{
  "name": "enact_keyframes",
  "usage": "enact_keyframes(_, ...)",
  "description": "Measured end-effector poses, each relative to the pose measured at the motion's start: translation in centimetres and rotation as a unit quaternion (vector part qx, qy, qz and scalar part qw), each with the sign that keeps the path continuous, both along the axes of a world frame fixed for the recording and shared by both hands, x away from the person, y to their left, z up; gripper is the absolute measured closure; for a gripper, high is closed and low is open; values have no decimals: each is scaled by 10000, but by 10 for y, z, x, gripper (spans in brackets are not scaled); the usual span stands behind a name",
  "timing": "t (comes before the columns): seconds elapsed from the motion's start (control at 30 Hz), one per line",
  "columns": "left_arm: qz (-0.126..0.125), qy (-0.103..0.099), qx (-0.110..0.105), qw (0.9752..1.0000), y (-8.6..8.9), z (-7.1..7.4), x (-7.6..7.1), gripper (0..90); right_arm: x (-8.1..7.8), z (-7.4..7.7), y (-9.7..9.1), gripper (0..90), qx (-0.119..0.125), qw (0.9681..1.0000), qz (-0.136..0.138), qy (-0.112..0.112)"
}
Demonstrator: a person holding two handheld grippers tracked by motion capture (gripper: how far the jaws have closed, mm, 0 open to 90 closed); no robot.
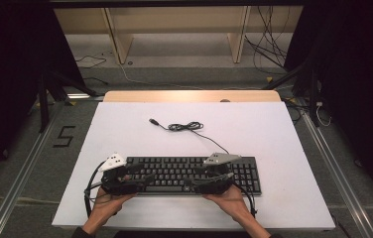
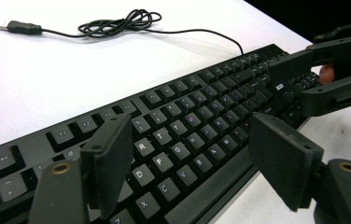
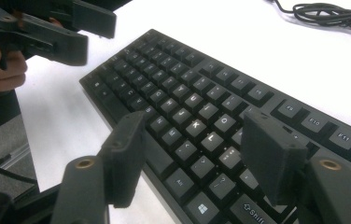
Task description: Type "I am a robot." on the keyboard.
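**A:** What could have gone wrong at this stage?

**B:** The keyboard (image 1: 194, 174) lay flat near the front edge of the white table (image 1: 125, 129), with both tools poised over its keys. A low jaw could have pressed a key or caught a keycap edge and lifted it. A sideways push might have slid the board toward the table's front edge. Its cable (image 1: 187, 127), coiled loosely behind with the USB plug (image 1: 153, 121) lying free, could have dragged along.

**A:** And the left gripper (image 2: 187, 163)?

**B:** Jaws stood wide apart, holding nothing; between them showed the letter keys, and no pad appeared to press on one.

**A:** The right gripper (image 3: 197, 161)?

**B:** Likewise spread and empty, hovering above the right-hand letter block near the Shift key (image 3: 253, 212). Whether a jaw tip grazed a key could not be told.
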State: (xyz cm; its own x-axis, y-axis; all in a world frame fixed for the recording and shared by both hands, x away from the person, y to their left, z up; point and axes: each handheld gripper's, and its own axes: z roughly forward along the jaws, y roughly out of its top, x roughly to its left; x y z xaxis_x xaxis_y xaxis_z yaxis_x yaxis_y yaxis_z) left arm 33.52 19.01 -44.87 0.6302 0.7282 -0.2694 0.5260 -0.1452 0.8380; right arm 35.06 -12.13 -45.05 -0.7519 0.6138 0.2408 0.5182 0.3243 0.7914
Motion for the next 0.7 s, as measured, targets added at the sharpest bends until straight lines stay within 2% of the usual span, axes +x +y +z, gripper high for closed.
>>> enact_keyframes(0.17, 74, -28, -65, 9999, 5, -1, -4, 293, 1, -2, 2, 500, -90, 10000, 2, 31)
enact_keyframes(0.3, 74, -54, -81, 9999, 8, -2, -8, 283, 2, -4, 3, 605, -168, 9999, 33, 16)
enact_keyframes(0.33, 74, -54, -81, 9999, 8, -2, -8, 281, 2, -4, 3, 605, -168, 9999, 33, 16)
enact_keyframes(0.37, 68, -76, -75, 9999, 9, -3, -10, 280, 2, -5, 4, 661, -200, 9998, 53, 9)
enact_keyframes(0.47, 64, -92, -80, 9999, 9, -3, -11, 277, 3, -6, 5, 744, -238, 9997, 70, 21)
enact_keyframes(0.7, 52, -128, -111, 9998, 11, -5, -15, 276, 5, -10, 8, 858, -349, 9993, 100, 58)
